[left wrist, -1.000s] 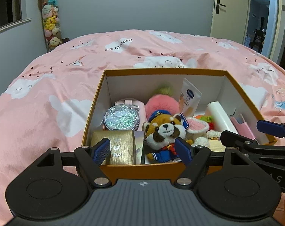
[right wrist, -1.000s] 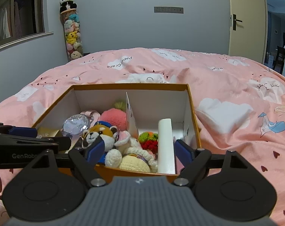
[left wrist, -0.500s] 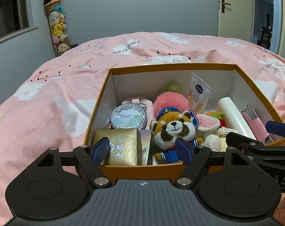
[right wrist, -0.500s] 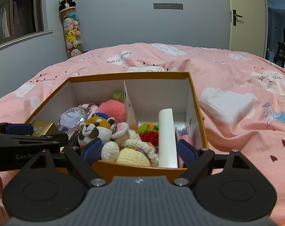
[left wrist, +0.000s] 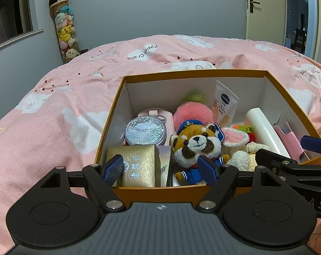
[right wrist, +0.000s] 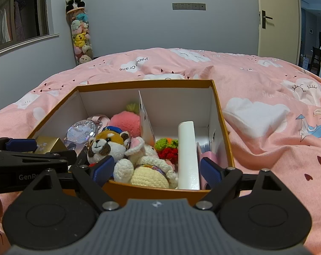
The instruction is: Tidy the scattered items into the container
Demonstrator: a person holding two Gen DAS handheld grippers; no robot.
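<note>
An orange box [left wrist: 192, 73] [right wrist: 147, 83] with white inside stands on the pink bed. It holds a red panda plush [left wrist: 195, 143] [right wrist: 106, 144], a gold box [left wrist: 137, 165], a glitter compact [left wrist: 145, 130], a pink pompom [left wrist: 190, 114], a cream tube [left wrist: 224, 104], a white cylinder [left wrist: 264, 129] [right wrist: 188, 155] and crochet toys [right wrist: 147, 170]. My left gripper [left wrist: 160, 167] is open and empty at the box's near edge. My right gripper [right wrist: 155, 169] is open and empty at the same edge, to the right.
The pink bedspread [left wrist: 54, 116] [right wrist: 277, 127] spreads around the box. A tall tube of plush toys [left wrist: 65, 27] stands by the far wall. A door [left wrist: 264, 8] is at the back right.
Both grippers have drawn back and tilted up a little, so the box sits lower in both views. Nothing was taken or let go.
</note>
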